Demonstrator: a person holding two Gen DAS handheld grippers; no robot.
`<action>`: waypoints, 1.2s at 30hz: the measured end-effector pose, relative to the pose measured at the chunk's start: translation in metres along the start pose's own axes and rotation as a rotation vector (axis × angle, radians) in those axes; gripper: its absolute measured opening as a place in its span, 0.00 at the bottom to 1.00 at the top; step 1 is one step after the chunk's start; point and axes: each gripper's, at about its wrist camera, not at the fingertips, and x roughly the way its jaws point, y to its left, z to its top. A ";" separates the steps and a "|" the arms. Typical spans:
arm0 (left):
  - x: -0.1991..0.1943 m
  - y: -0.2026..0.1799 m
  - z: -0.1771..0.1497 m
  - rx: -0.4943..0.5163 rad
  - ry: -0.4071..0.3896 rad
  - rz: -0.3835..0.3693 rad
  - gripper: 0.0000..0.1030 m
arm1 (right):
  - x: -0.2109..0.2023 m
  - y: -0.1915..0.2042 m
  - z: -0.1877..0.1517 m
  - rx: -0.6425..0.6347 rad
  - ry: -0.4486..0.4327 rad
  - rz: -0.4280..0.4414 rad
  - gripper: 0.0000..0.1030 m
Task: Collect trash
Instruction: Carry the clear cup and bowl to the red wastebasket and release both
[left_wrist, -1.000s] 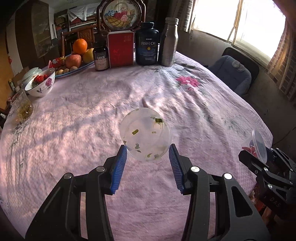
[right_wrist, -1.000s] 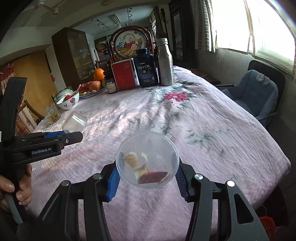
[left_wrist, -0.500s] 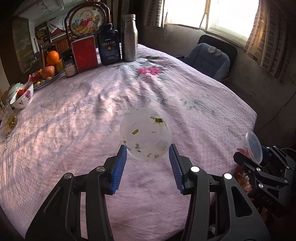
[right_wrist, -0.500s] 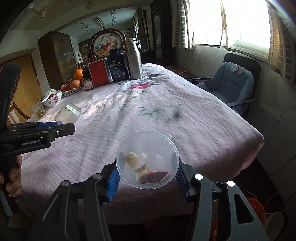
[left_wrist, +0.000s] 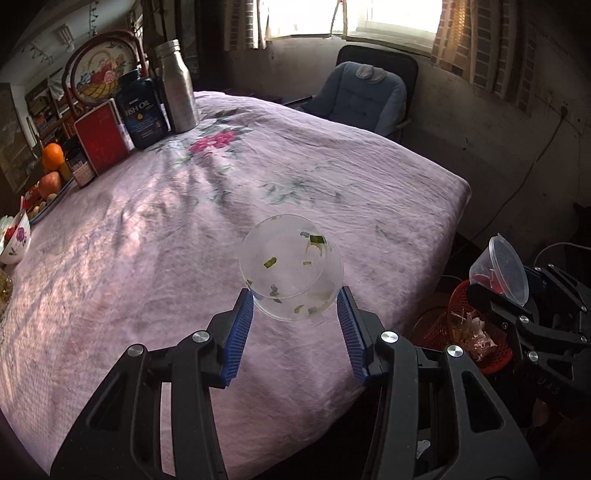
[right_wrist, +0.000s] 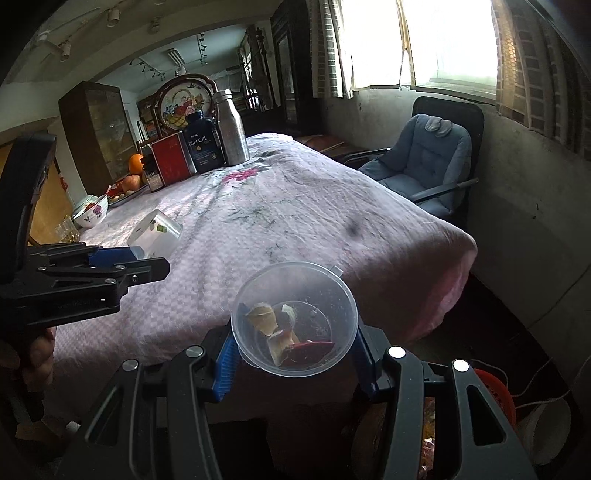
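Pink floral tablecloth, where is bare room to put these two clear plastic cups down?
The pink floral tablecloth is bare across its middle and near edge, from the silver metal bottle to the corner by the blue padded chair. The far left edge is crowded: dark fish oil bottle, red box, fruit tray.

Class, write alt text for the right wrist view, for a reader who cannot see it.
The right gripper grips a clear plastic cup holding fruit peel scraps, past the edge of a table with a pink cloth. At left, the left gripper holds another clear cup; a red basket sits on the floor below.
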 end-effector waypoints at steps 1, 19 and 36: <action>0.001 -0.006 0.001 0.015 0.001 -0.007 0.46 | -0.001 -0.005 -0.003 0.006 0.004 -0.007 0.51; 0.038 -0.148 0.010 0.303 0.065 -0.201 0.45 | -0.015 -0.135 -0.084 0.212 0.150 -0.245 0.51; 0.121 -0.284 -0.027 0.552 0.277 -0.426 0.45 | 0.021 -0.215 -0.161 0.415 0.320 -0.303 0.51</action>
